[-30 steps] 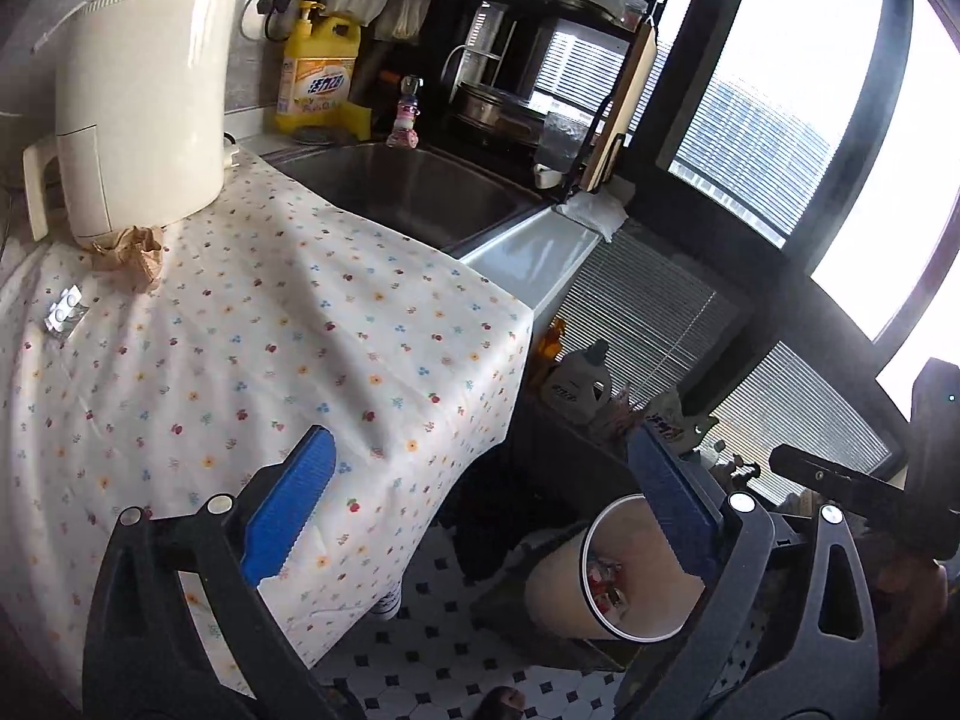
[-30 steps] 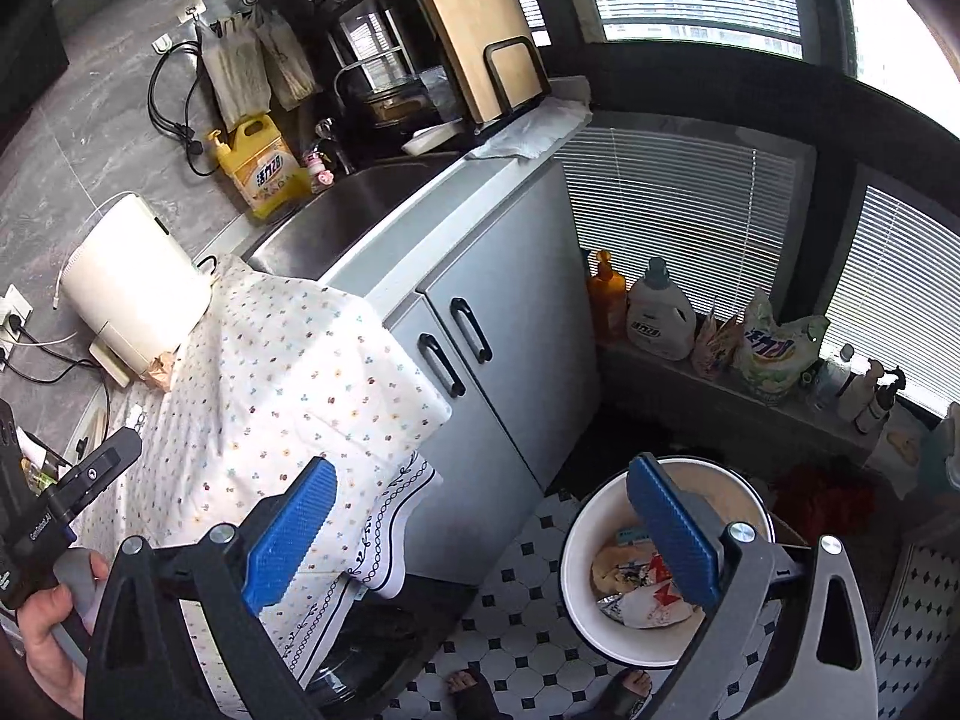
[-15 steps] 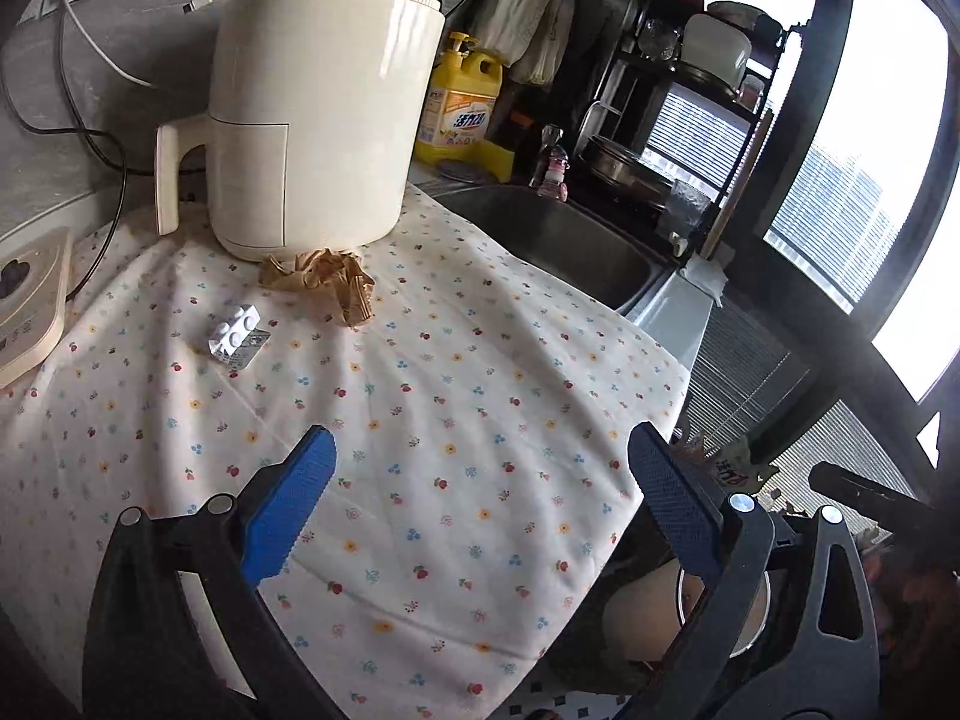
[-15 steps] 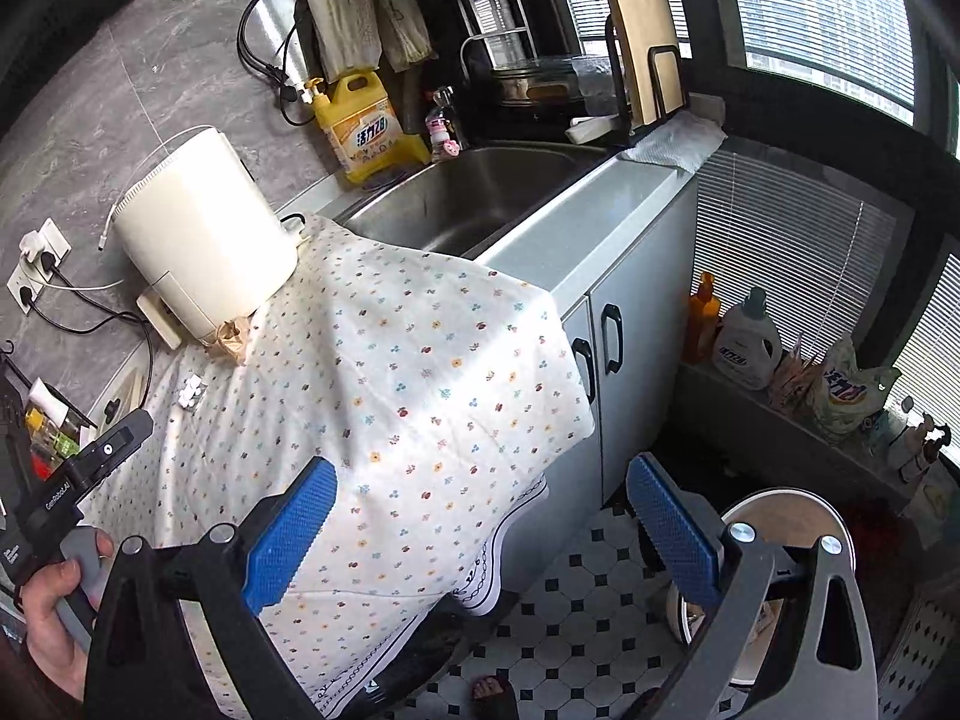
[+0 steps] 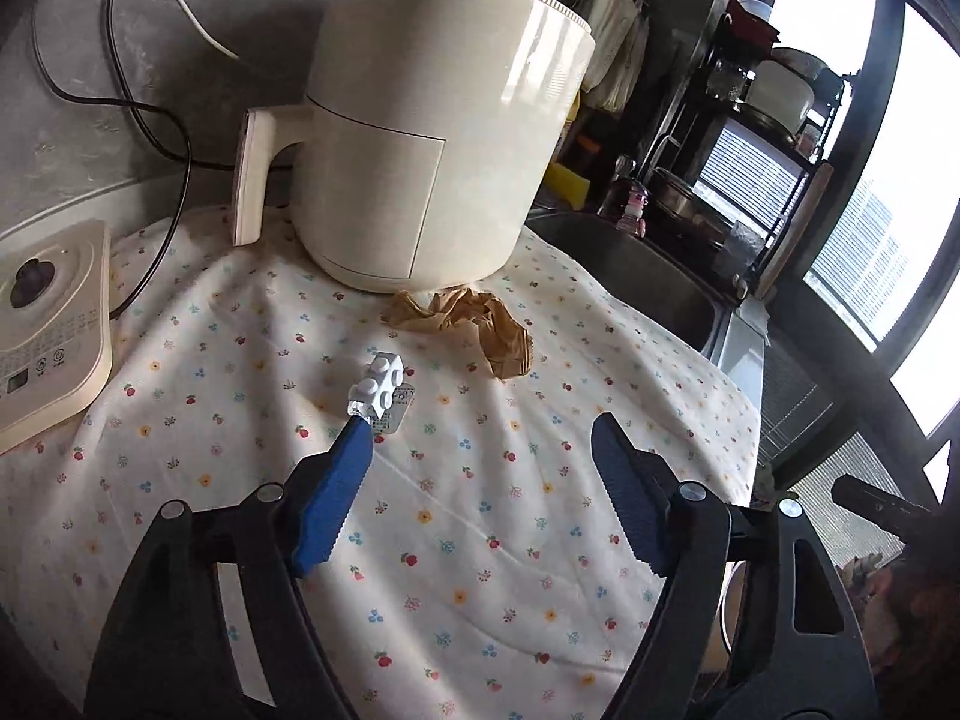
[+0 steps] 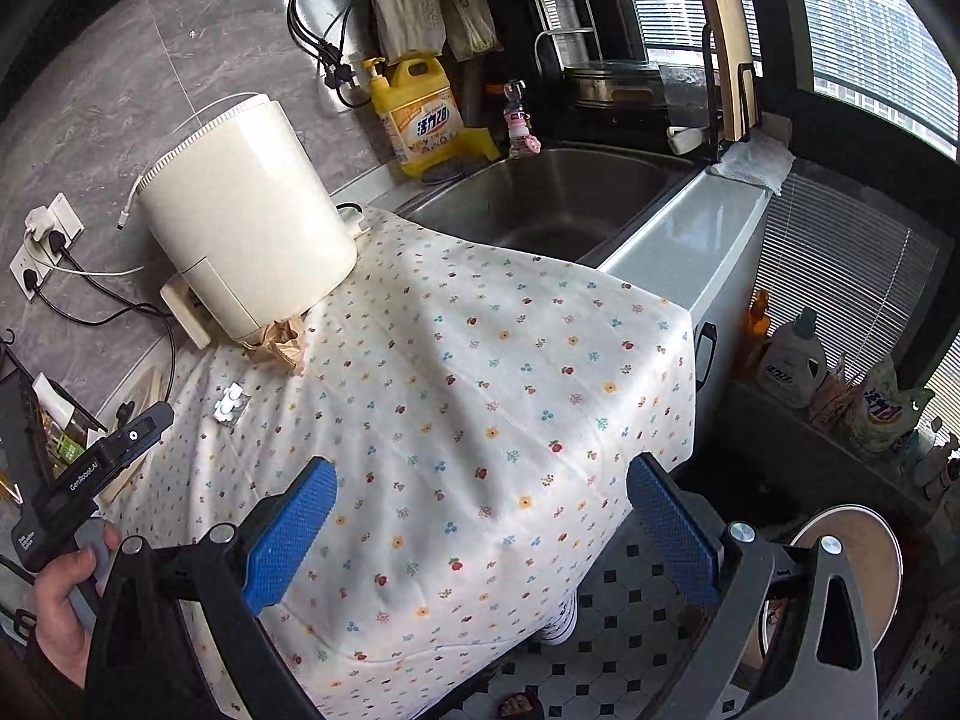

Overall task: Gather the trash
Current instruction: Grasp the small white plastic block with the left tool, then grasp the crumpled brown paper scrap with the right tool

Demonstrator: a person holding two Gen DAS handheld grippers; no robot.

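Currently in the approach step, nothing picked up. Left gripper: jaws closing, nothing between them yet, only floral tablecloth below. Its left fingertip sits just at the near end of the blister pack, which lies at 11 o'clock of the gripper. Crumpled brown paper lies farther on at 12 o'clock, touching the base of the cream air fryer.

Right gripper: jaws apart, empty, above the cloth's near edge. Round bin on the floor at 4 o'clock in the right view.

Judgement: next move needs the left gripper shifted toward 11 o'clock to straddle the pack, then lowered. The pack is thin and flat; the cloth may pinch with it.
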